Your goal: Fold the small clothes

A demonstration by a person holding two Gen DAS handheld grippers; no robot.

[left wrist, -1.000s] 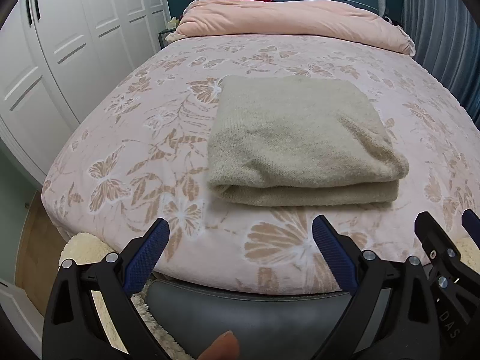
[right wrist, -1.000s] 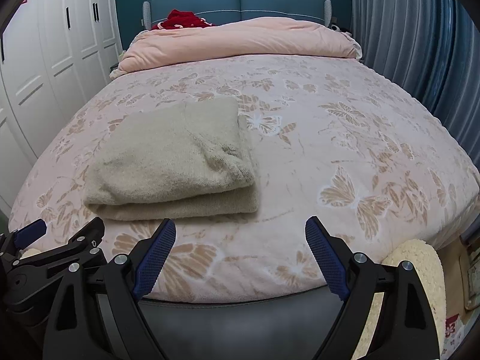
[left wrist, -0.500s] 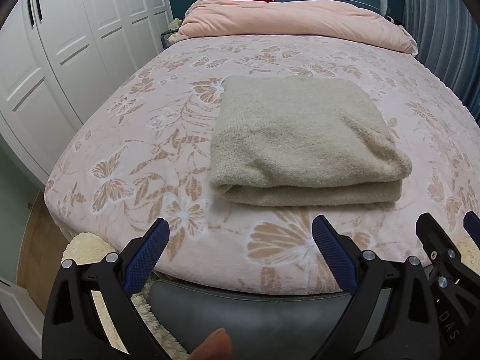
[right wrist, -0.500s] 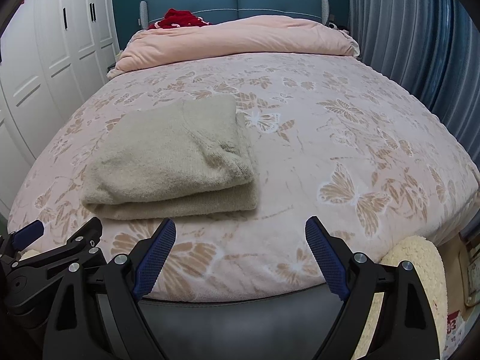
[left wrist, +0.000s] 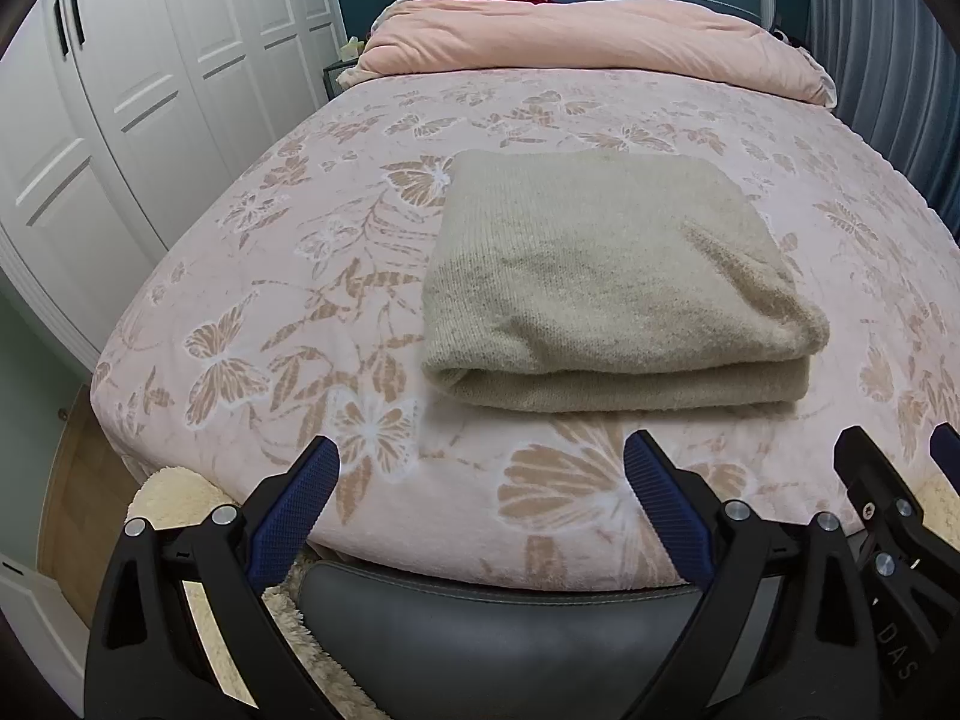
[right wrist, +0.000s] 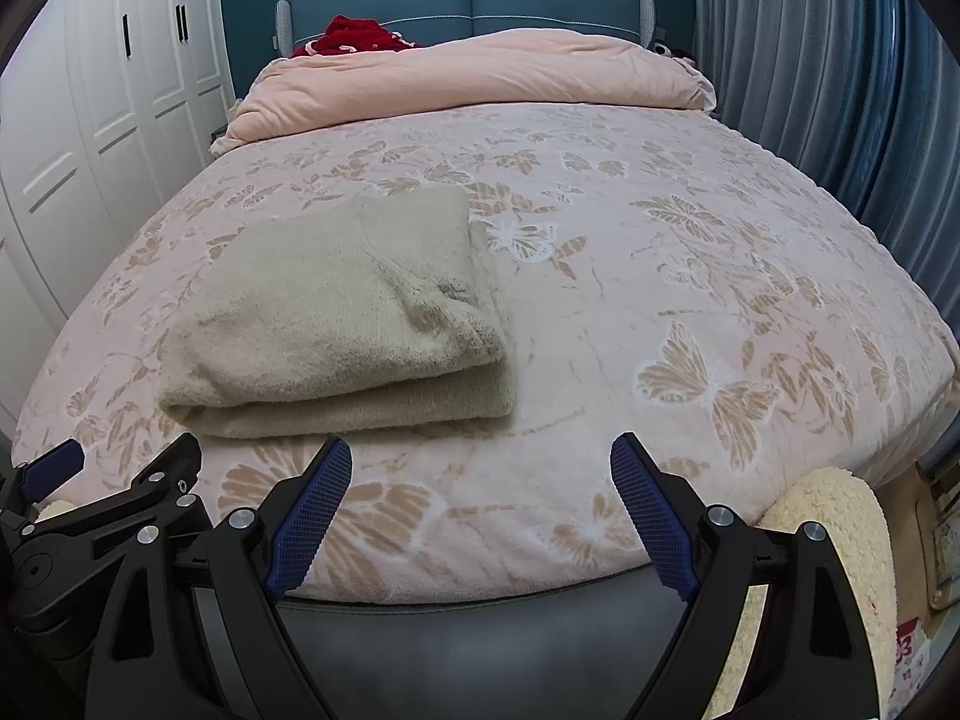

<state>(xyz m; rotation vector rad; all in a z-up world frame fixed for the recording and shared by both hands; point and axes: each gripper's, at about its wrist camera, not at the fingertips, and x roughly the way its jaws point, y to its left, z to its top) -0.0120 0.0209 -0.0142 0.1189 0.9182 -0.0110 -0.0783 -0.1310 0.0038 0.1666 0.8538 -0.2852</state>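
Your beige sweater [left wrist: 606,282] lies folded into a thick, neat rectangle on the bed [left wrist: 312,276], near the foot edge and left of the bed's middle. Its rounded fold faces you, with the lower layer showing as a flat band beneath it. It rests on the pink sheet with the butterfly print, and nothing touches it.

Your left tool [left wrist: 480,480] hovers just short of the foot of the bed, its blue-padded fingers [left wrist: 294,510] spread wide with nothing between them. Your right tool [right wrist: 480,480] sits beside it, just as wide apart and just as empty, aimed at the bare sheet to the right of the sweater. Each tool shows at the edge of the other's view.

Farther back, a pink duvet [right wrist: 480,84] is rolled up along the head of the bed, with something red [right wrist: 354,39] behind it against the blue headboard [right wrist: 468,0]. White wardrobe doors [left wrist: 150,90] stand on your left, and blue curtains [right wrist: 840,72] hang on your right.
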